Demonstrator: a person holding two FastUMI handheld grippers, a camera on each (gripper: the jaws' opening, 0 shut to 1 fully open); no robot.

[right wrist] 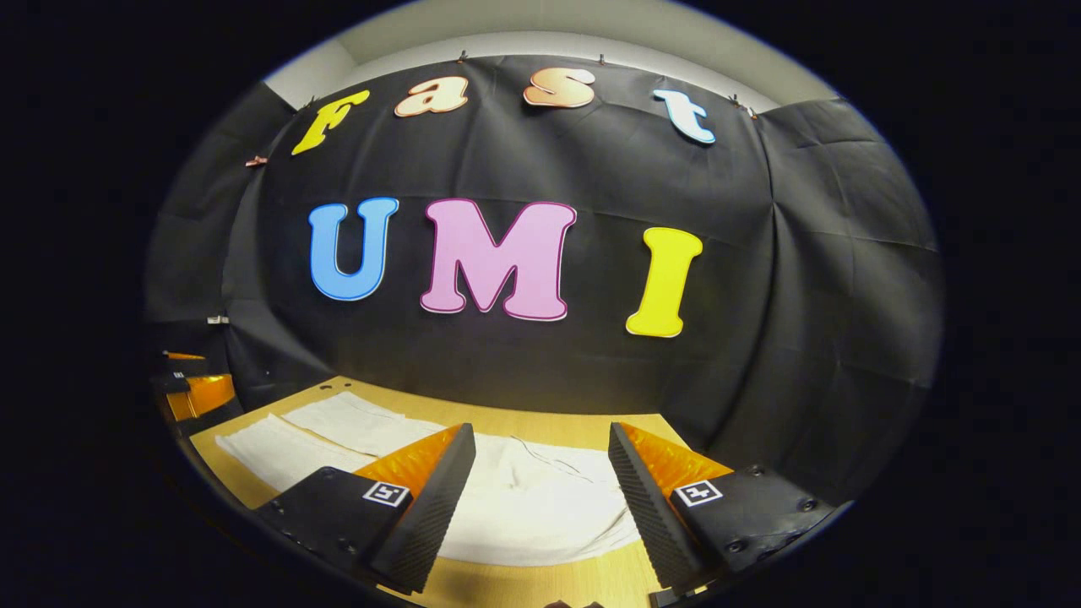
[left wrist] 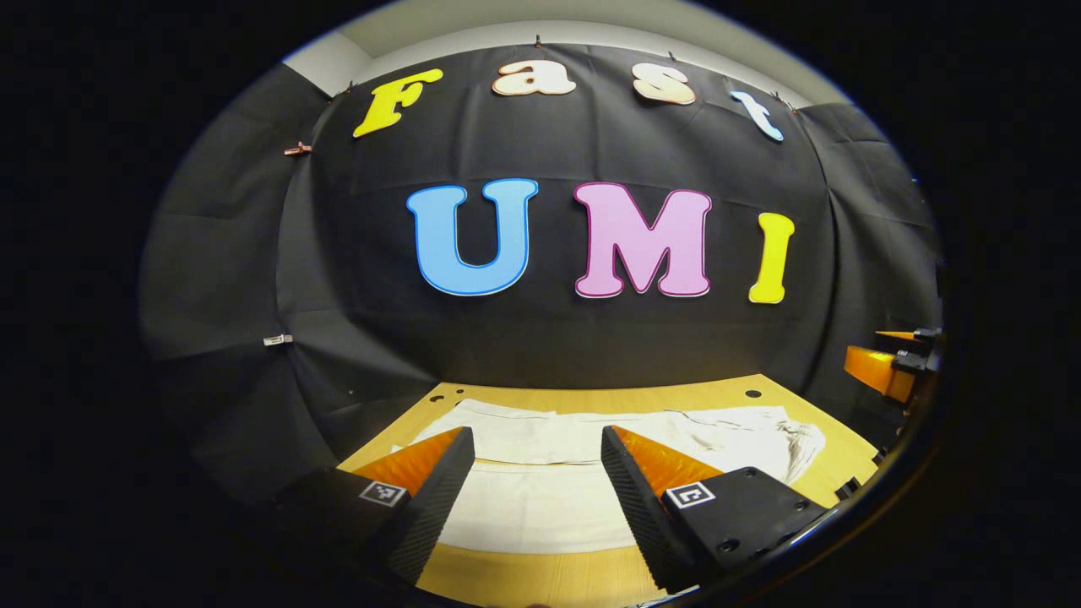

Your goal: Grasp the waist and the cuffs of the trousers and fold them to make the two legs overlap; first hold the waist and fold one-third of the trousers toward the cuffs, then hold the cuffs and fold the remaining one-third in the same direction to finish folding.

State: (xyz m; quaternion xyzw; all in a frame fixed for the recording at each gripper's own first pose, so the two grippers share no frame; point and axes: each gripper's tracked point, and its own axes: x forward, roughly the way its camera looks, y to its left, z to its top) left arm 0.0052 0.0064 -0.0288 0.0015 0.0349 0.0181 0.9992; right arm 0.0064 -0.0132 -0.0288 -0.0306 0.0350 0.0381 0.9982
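On the table [left wrist: 811, 473] | trousers [left wrist: 540, 498] laid flat crosswise, just ahead of both grippers | waist probably nearer right gripper [right wrist: 540, 473] | left gripper [left wrist: 537, 469] likewise spread wide, nothing held

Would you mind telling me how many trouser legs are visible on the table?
2: the white fabric trousers lie flat on the wooden table, their legs side by side, one behind the other, in the right gripper view.
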